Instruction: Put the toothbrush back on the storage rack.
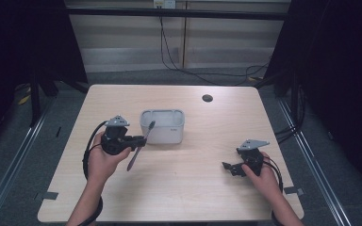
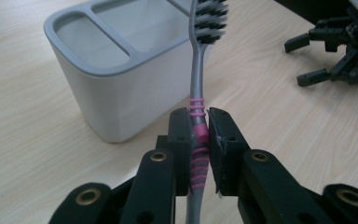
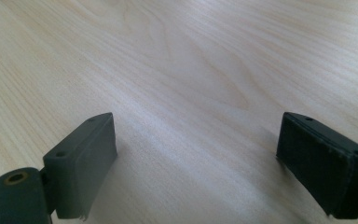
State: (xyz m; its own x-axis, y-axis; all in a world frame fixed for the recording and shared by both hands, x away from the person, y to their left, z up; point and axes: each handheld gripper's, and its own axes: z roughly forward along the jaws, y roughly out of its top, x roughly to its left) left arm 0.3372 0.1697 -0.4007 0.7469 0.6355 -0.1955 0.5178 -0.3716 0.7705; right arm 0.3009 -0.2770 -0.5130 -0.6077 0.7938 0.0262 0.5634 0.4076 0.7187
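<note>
My left gripper (image 1: pixel 136 141) is shut on a grey toothbrush (image 1: pixel 140 146) at its pink-ribbed grip (image 2: pixel 198 140). It holds the brush off the table, slanted, with the bristle head (image 2: pixel 209 18) up by the front rim of a grey-and-white holder (image 1: pixel 162 126). That holder (image 2: pixel 121 70) has open compartments on top and stands at the middle of the table. My right gripper (image 1: pixel 228 167) rests low at the right of the table, open. Between its wide-apart pads (image 3: pixel 81 163) lies bare wood. The right gripper (image 2: pixel 335 51) also appears far off in the left gripper view.
The light wooden table (image 1: pixel 193 188) has a dark round cable hole (image 1: pixel 207 98) at the back right. Black cables (image 1: pixel 179 66) run on the floor behind it, and dark curtains stand at both sides.
</note>
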